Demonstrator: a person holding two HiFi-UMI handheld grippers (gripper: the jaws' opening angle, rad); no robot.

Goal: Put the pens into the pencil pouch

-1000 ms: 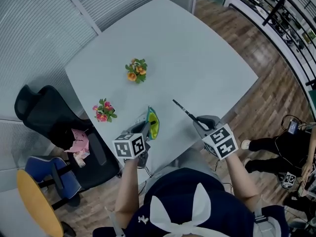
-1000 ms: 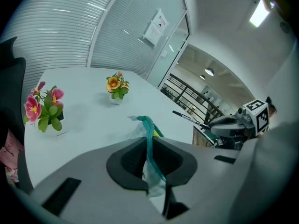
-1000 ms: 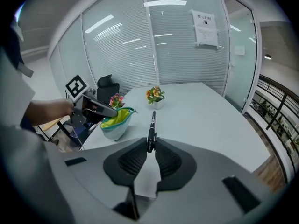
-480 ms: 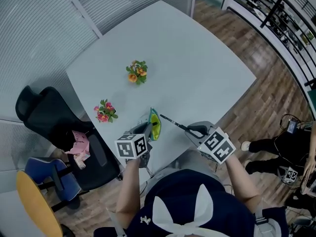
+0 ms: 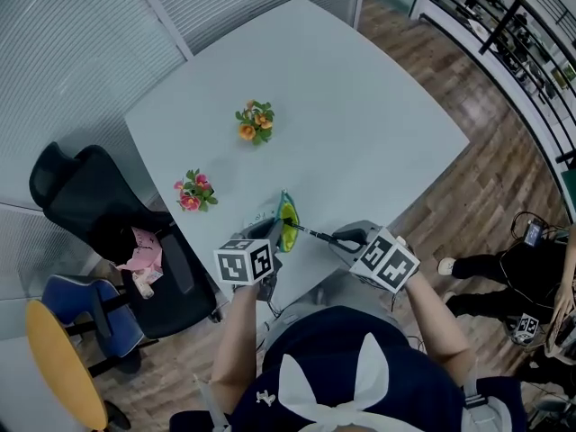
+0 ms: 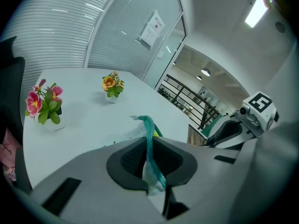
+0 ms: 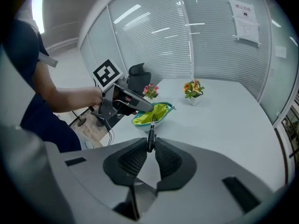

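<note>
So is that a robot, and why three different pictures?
No robot: a person holds a hand tool with a claw in each hand. The head view comes from a camera on the person's head, looking down; the other two come from cameras riding on each claw. On the pale table stand two little pots, orange flowers and pink flowers. The left claw pinches the edge of a teal pouch with yellow lining. The right claw grips a black pen, its far end at the pouch's open mouth.
</note>
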